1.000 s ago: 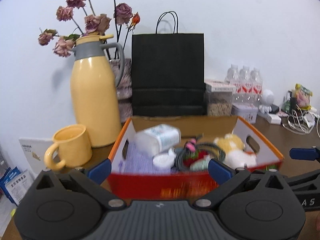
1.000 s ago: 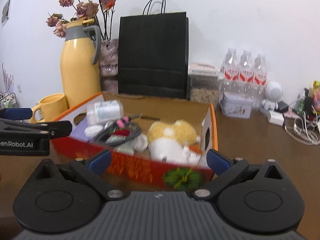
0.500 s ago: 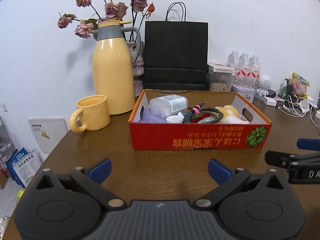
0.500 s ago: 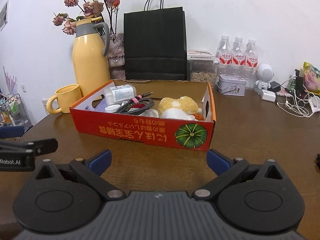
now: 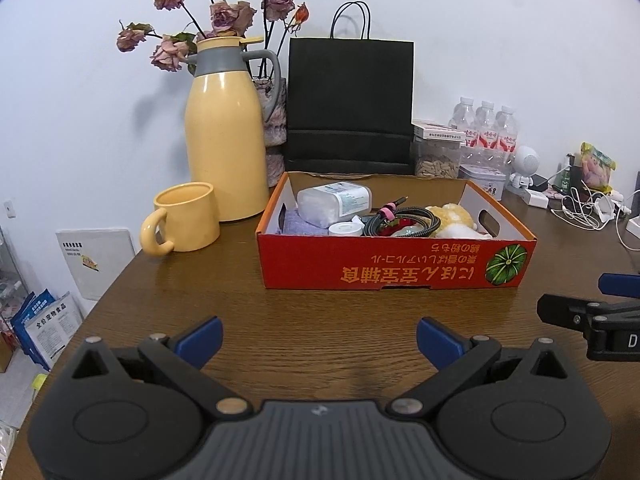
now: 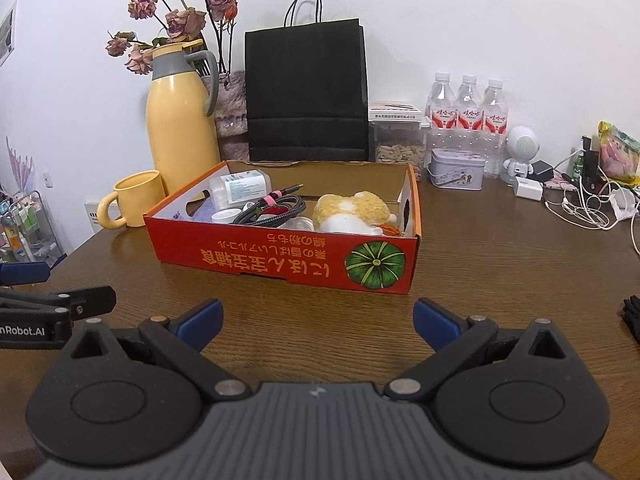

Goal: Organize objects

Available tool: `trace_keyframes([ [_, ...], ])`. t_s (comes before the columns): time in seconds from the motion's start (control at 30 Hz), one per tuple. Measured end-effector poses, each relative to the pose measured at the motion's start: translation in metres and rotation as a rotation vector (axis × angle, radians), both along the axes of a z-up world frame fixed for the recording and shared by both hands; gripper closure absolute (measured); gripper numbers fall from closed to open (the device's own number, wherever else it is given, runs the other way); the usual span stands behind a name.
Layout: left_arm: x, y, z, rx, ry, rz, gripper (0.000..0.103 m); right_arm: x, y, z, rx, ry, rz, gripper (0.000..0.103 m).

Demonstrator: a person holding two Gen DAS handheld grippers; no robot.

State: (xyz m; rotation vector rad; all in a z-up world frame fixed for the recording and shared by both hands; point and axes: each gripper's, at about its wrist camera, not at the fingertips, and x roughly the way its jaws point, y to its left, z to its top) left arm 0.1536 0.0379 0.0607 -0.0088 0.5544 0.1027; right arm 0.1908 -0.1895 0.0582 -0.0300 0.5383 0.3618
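A red cardboard box (image 5: 384, 268) (image 6: 280, 258) with a pumpkin picture sits on the brown table. In it lie a white plastic bottle (image 5: 334, 202) (image 6: 240, 188), a coiled grey cable (image 5: 400, 222) (image 6: 276, 210), a small white lid (image 5: 344, 229) and a yellow and white plush toy (image 5: 452, 220) (image 6: 352, 212). My left gripper (image 5: 319, 340) is open and empty, well in front of the box. My right gripper (image 6: 318, 322) is open and empty, also in front of the box. Each gripper shows at the edge of the other's view.
A yellow mug (image 5: 182, 218) and a yellow thermos jug (image 5: 226, 136) stand left of the box. A black paper bag (image 5: 350, 104) and dried roses stand behind it. Water bottles (image 6: 468, 112), a tin (image 6: 456, 168), a white figurine and cables (image 6: 580, 208) lie at the right.
Both grippers have pulled back from the box, which stands farther away now. Both stay open and empty.
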Motion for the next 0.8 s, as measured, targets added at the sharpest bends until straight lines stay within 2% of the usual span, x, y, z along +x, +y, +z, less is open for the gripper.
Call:
trace_keyframes([
  [0.8,-0.0010,-0.0003,0.0009,-0.011,0.004,0.004,0.000,-0.0009,0.0000,0.0008,0.000,-0.002,0.000,0.000],
])
